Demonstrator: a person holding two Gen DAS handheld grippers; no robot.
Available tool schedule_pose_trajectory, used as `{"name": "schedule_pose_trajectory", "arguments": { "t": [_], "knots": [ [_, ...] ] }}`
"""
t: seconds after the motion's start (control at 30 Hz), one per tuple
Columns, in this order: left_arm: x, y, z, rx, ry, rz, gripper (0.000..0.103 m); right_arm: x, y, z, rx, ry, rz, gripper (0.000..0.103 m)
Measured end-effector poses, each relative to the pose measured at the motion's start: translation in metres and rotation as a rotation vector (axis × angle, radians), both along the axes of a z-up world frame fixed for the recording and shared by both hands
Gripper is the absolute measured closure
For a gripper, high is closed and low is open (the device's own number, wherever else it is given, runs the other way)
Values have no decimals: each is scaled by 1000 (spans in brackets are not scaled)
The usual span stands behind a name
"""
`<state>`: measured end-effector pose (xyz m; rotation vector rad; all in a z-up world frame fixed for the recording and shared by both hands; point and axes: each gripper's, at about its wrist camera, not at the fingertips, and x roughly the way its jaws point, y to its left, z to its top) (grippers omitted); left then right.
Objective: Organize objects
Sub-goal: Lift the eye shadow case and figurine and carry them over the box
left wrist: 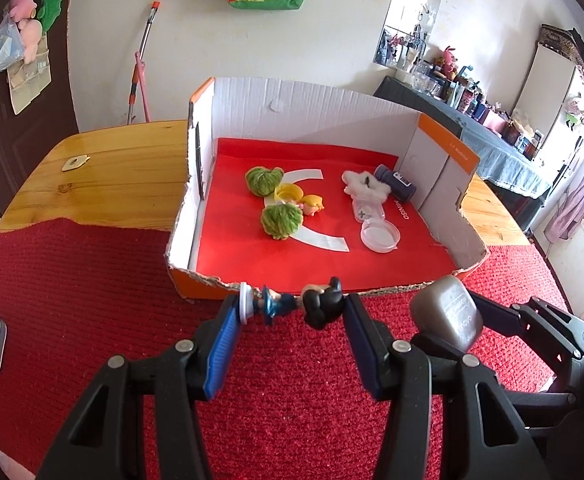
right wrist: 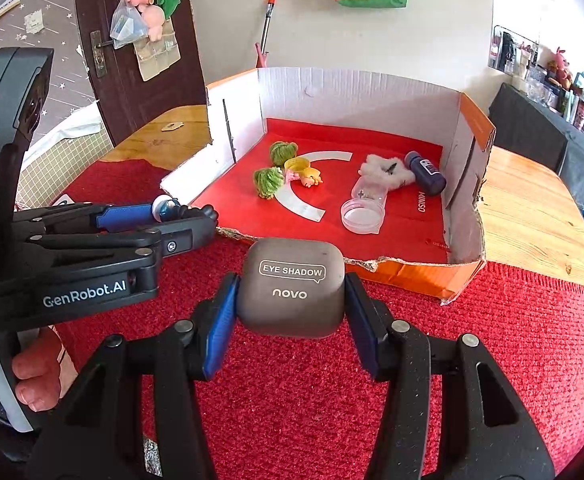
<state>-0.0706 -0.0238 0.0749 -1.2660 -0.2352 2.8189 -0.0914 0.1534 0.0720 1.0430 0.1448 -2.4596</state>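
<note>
Gripping a small toy figurine (left wrist: 292, 307) with a blue dress, black hair and a white round base, the left gripper (left wrist: 292, 312) holds it sideways between its blue pads, base against the left pad and head against the right one. It hangs just in front of the torn near edge of the open cardboard box (left wrist: 444, 152), white inside and orange outside, above the red woven cloth (left wrist: 92, 288) that covers the near part of the wooden table (left wrist: 104, 160).

Beside it, the right gripper (right wrist: 292, 300) is clamped on a grey rounded eye shadow case (right wrist: 292, 288) printed with "EYE SHADOW" and "novo", one pad on each side, also just short of the box's near edge and above the cloth.

Inside the box, on its red paper liner (left wrist: 252, 248), lie two green fuzzy yarn balls (left wrist: 263, 180), with a yellow round lid (left wrist: 288, 193) and a small doll with yellow hair (left wrist: 312, 204) between them. Toward the right wall sit a white fluffy piece (left wrist: 364, 184), a dark blue bottle (left wrist: 396, 183) on its side, and a clear plastic container (left wrist: 368, 212) with a clear round lid (left wrist: 380, 236) just in front of it.

At the lower left of the right wrist view, a person's fingers (right wrist: 36, 376) wrap the handle of the left gripper.
</note>
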Motion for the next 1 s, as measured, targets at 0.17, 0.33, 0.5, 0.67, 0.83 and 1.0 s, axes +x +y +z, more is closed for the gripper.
{"name": "schedule_pose_trajectory", "arguments": {
  "t": [0.17,0.33,0.5,0.67,0.83,1.0],
  "knots": [
    [-5,1,2,-4,6,-4,49,-3,0,4,-8,2,7,53],
    [-12,1,4,-7,6,-4,49,-10,-1,8,-6,6,15,53],
    [-21,-1,5,-11,5,-1,49,-18,-2,12,-17,-2,30,53],
    [-33,-2,6,-19,-4,-3,49,-28,-3,16,-19,-8,39,53],
    [-45,-3,2,-19,-25,-10,49,-42,-3,16,-29,-31,47,53],
    [-58,-4,-4,-15,-58,-24,49,-59,-3,9,-38,-84,53,53]
  ]
}}
